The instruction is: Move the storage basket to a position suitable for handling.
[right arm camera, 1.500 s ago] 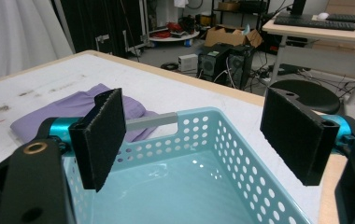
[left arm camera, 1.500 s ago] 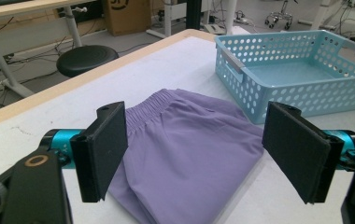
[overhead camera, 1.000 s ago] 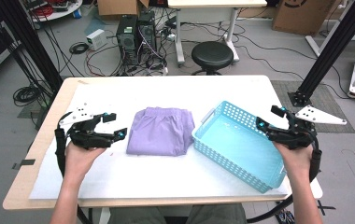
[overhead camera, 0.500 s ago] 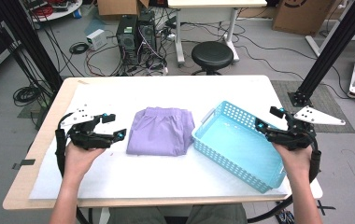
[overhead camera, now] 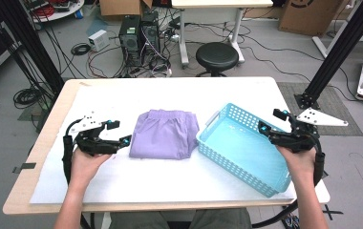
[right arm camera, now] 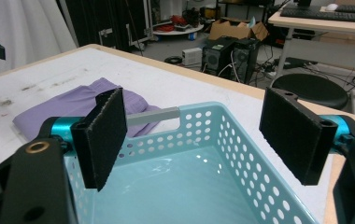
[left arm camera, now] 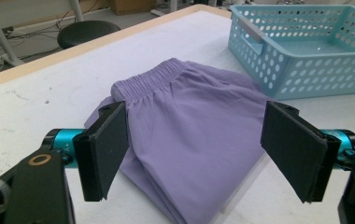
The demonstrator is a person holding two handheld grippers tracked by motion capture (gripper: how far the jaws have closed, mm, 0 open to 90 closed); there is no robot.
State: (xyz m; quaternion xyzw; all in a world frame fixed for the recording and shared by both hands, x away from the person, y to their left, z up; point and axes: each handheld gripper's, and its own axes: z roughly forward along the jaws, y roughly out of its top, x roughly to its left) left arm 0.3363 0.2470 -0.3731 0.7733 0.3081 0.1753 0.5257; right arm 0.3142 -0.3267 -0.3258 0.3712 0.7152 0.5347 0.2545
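While both of my hands rest low over the table (overhead camera: 179, 90), I hold a gripper in each and neither one has hold of anything. My left gripper (overhead camera: 117, 133) sits just to the left of the folded purple shorts (overhead camera: 164, 133), its jaws spread wide and pointing toward the cloth, with nothing between them. Seen along that gripper's own view, the left gripper (left arm camera: 199, 149) frames the purple shorts (left arm camera: 199, 135) between its two black pads, and the fabric lies flat on the white tabletop below and beyond them; whether the pads touch the cloth I cannot tell. The elastic waistband is at the far end of the shorts, toward the back of the table.

My right gripper (overhead camera: 271, 122) hangs over the right-hand rim of the light blue basket (overhead camera: 239, 160), its jaws also wide apart and gripping nothing. Along its own view, the right gripper (right arm camera: 192, 140) looks down into the light blue basket (right arm camera: 175, 186), whose perforated walls and grey handle bar show between the pads, and the purple shorts (right arm camera: 73, 109) lie past the basket's far wall.

The shorts sit in the middle of the table, just beside the basket's left end, outside it.
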